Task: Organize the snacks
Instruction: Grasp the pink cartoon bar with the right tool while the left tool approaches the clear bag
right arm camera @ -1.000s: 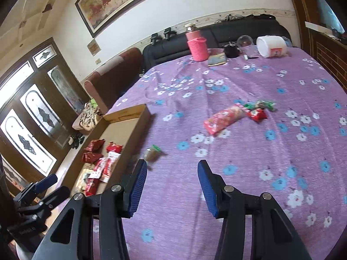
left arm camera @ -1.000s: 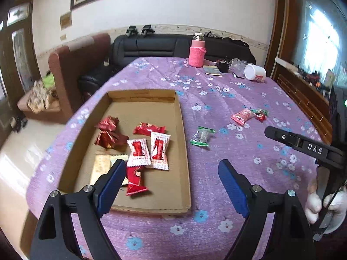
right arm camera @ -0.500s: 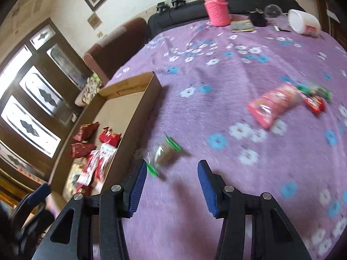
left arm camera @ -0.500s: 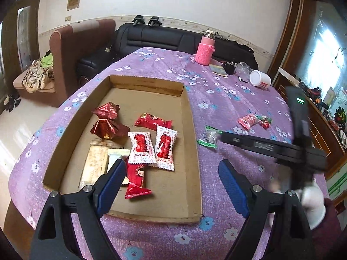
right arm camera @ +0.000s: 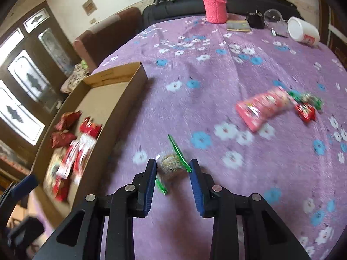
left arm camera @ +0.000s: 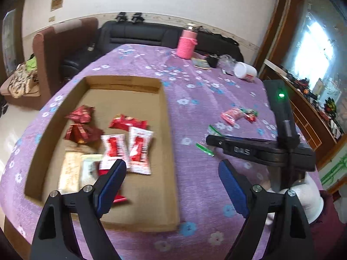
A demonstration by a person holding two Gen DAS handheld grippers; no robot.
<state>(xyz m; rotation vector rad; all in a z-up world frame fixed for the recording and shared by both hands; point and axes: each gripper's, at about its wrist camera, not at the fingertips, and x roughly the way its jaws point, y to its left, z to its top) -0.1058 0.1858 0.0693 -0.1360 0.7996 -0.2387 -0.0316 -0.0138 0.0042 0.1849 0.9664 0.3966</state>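
One green-edged clear candy packet (right arm camera: 173, 164) lies on the purple-clothed counter (right arm camera: 216, 69), just right of the cardboard tray (right arm camera: 121, 99), between the blue pads of the right claw (right arm camera: 172, 169), whose jaws are closing around it but do not visibly press yet, likely to carry it to the tray. The left claw (left arm camera: 171, 179) hangs spread and empty over the tray's near end. A pink packet (right arm camera: 262, 108) and small wrapped candies (right arm camera: 306, 108) wait farther right
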